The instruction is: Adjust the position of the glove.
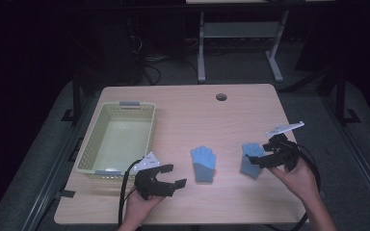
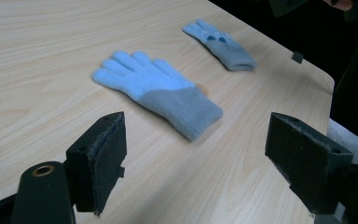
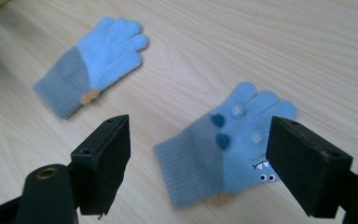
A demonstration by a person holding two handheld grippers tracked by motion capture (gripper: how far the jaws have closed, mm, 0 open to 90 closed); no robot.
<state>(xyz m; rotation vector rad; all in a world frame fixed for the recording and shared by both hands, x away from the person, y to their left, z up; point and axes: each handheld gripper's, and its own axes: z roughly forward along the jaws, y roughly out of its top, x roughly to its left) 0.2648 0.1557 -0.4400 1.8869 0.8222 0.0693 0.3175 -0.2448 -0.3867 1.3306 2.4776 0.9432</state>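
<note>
- Two blue gloves lie flat, apart, toward the tabletop's near edge.
- The plain glove [image 1: 203, 163] lies near the middle; the left gripper [image 1: 166, 176] hovers beside it, jaws spread, likely lining up a grasp.
- The patterned glove [image 1: 251, 159] lies rightward; the right gripper [image 1: 266, 154] hangs over it, jaws spread astride it.
- An empty basket [image 1: 89, 149] waits at the left edge, probably their destination.

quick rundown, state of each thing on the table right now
left tongs: open, holding nothing, above the table
right tongs: open, over the patterned glove
plain glove: flat on the table, untouched
patterned glove: flat, spots and face up
basket: upright, looks empty
</note>
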